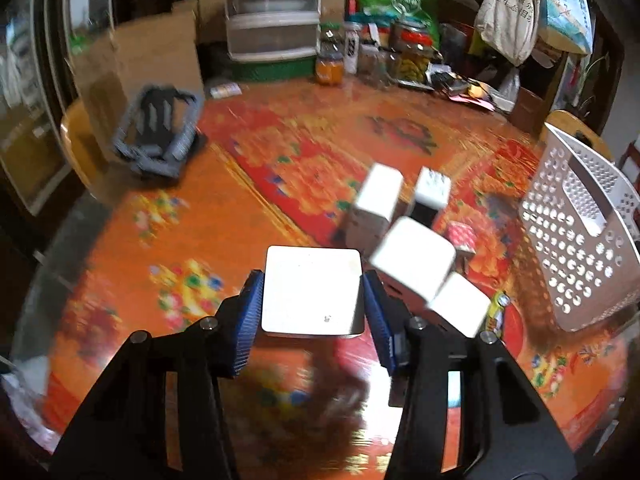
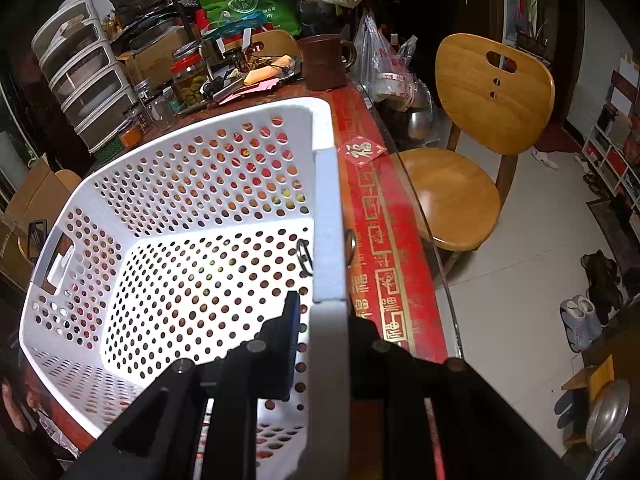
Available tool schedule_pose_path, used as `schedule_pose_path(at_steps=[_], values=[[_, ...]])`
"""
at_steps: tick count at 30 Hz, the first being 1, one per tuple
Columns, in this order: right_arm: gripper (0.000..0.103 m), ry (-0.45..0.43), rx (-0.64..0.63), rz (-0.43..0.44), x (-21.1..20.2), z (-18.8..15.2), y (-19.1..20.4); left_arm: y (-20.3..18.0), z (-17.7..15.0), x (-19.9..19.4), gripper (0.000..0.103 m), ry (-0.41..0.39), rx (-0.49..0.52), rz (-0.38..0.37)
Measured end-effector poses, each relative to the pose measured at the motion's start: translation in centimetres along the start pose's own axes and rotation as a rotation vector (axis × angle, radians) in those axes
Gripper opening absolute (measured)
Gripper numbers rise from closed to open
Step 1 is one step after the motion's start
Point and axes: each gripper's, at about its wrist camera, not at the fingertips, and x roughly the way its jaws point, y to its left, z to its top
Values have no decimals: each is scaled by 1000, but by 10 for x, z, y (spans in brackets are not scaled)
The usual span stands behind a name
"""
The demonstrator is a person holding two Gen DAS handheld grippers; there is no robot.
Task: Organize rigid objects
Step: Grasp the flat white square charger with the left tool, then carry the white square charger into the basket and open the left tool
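The white square box [image 1: 313, 291] faces its flat side to the left wrist camera, edges roughly level and upright, no long axis readable, clamped between the left gripper [image 1: 313, 300]'s blue fingers [image 1: 251, 312] above the blurred red tabletop [image 1: 240, 184]. Other white blocks [image 1: 412, 256] stand just right, smeared, near the white basket [image 1: 576, 240]. The right gripper [image 2: 324, 332], nearly closed, pinches the basket's rim, which hides one finger.
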Motion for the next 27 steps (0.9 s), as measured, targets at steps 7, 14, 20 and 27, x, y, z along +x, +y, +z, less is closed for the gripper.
schedule_pose_path(at_steps=[7, 14, 20, 27], values=[[17, -2, -8, -8, 0, 0, 0, -3, 23, -19, 46, -33, 39, 69], [17, 0, -21, -19, 0, 1, 0, -36, 40, -38, 46, -70, 105, 102], [17, 1, -23, -21, 0, 1, 1, -72, 56, -57, 46, -98, 154, 86], [17, 2, -23, -22, 0, 1, 1, -128, 78, -75, 47, -112, 233, 78]])
